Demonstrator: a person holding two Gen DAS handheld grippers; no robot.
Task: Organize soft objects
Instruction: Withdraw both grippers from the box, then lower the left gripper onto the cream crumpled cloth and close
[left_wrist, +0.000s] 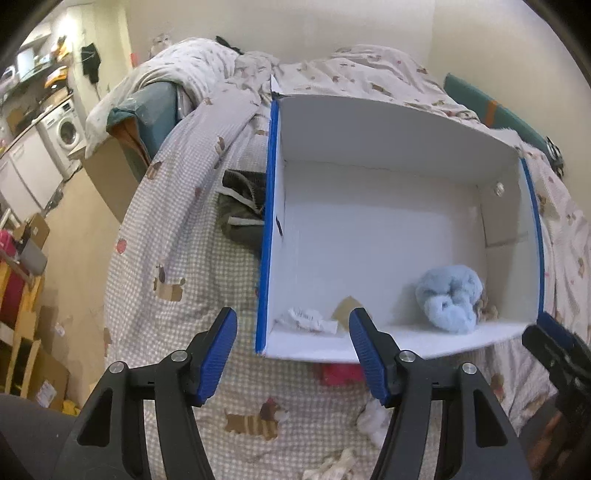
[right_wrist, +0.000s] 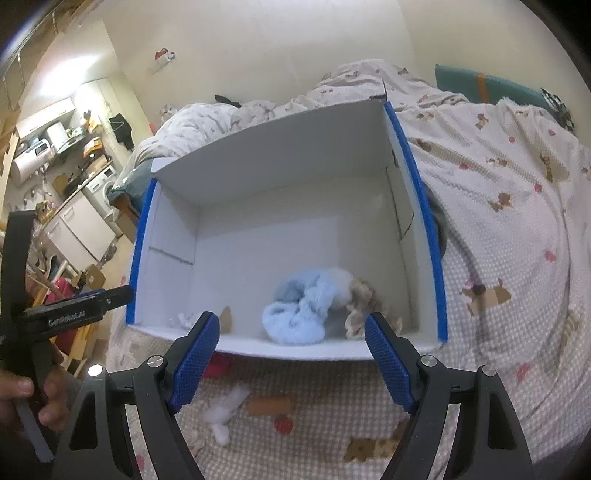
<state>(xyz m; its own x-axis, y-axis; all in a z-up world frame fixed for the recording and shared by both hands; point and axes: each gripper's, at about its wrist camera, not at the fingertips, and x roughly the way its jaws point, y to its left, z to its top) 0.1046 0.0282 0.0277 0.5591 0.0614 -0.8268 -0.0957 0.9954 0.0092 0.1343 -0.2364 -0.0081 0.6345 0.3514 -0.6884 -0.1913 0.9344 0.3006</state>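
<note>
A white cardboard box with blue-taped edges (left_wrist: 388, 129) (right_wrist: 266, 136) stands open on the bed. Inside it lies a light blue fluffy cloth (left_wrist: 448, 297) (right_wrist: 299, 310) with a beige crocheted piece (right_wrist: 360, 299) beside it, plus a crumpled white scrap (left_wrist: 312, 319). My left gripper (left_wrist: 293, 325) is open and empty at the box's near left corner. My right gripper (right_wrist: 291, 328) is open and empty over the near wall. A white fluffy bit (left_wrist: 373, 417) (right_wrist: 225, 406) and a pink-red cloth (left_wrist: 340, 373) lie on the bedspread in front of the box.
The bed has a checked bedspread with dog prints (left_wrist: 207, 266) (right_wrist: 509, 206). A dark grey-green garment (left_wrist: 242, 210) lies left of the box. A rumpled duvet (left_wrist: 207, 62) is at the back. The floor, cartons and a washing machine (left_wrist: 66, 129) are at the left.
</note>
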